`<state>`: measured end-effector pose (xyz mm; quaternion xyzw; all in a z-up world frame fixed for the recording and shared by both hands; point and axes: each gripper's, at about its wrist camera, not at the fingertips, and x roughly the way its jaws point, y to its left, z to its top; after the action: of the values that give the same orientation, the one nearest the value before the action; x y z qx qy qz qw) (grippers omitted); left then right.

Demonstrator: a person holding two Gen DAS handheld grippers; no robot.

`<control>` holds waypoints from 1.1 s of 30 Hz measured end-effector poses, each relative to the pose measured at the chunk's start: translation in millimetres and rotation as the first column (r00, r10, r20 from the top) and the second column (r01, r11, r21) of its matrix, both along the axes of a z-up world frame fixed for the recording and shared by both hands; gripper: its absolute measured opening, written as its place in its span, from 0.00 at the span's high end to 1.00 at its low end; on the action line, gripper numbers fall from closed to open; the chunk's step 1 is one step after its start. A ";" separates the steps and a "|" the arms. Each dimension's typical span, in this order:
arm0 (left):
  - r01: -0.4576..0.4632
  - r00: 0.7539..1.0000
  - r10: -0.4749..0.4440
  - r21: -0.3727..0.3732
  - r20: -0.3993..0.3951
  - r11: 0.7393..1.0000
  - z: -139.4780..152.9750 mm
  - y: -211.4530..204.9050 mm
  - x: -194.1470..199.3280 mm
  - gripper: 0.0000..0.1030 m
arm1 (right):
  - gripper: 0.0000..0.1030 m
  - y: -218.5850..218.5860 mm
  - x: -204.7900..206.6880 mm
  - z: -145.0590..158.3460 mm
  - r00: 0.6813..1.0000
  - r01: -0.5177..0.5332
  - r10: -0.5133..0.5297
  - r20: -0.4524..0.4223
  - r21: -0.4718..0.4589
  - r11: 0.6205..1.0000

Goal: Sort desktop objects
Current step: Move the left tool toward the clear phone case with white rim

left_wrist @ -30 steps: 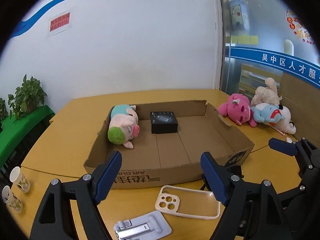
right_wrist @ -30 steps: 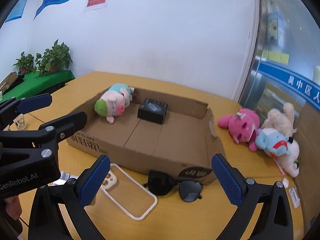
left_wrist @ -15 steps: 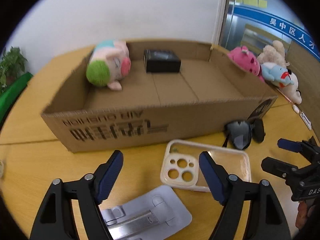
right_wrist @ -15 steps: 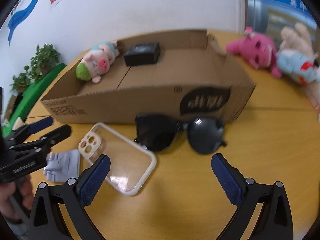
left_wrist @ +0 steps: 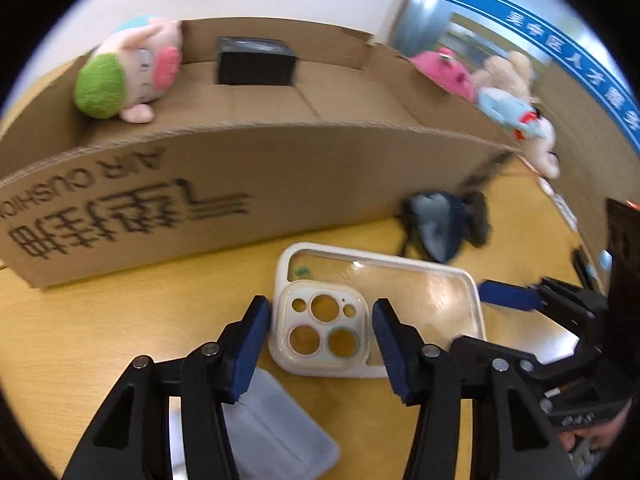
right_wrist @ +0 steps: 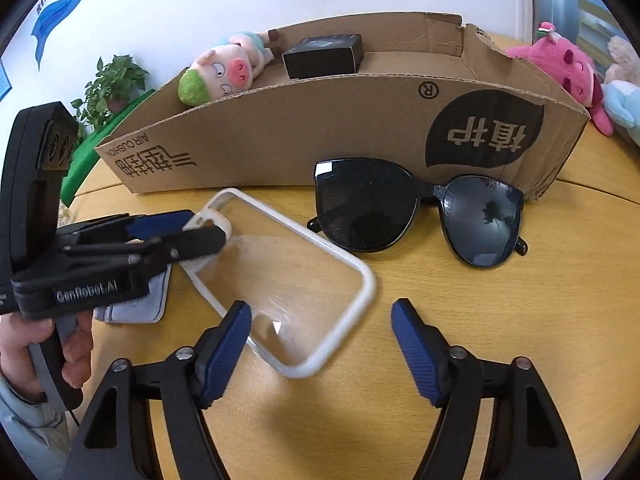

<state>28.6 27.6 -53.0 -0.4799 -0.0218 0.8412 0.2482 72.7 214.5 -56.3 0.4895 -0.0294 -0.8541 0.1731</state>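
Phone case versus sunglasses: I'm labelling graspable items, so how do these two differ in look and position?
The phone case is clear with a whitish rim; the sunglasses are black and opaque. The phone case lies between the left gripper fingers at its camera end; the sunglasses sit untouched beside the cardboard box. Both rest on the wooden table.

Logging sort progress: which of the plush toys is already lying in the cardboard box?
The green-capped pig plush, lying against the cardboard box wall beside the black case. The pink plush and the others lie outside, on the table.
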 end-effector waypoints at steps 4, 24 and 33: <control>0.051 0.998 -0.053 0.048 0.032 0.998 0.5 5.3 10.8 0.50 | 0.34 9.6 9.5 4.1 1.000 0.004 -0.004 -0.014 0.027 1.000; 0.093 0.995 -0.099 0.217 0.018 0.972 25.2 4.7 69.1 0.47 | 0.27 70.1 77.1 46.8 0.971 -0.106 0.096 -0.220 -0.030 0.994; -0.051 0.983 0.020 0.167 0.185 0.985 -3.1 11.4 78.5 0.50 | 0.66 54.9 15.7 11.0 0.984 -0.113 0.125 -0.124 0.099 0.989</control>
<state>107.1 39.0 -56.1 -0.5314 -0.1251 0.7930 0.2704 88.4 269.3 -45.3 0.4413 0.0505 -0.8727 0.2028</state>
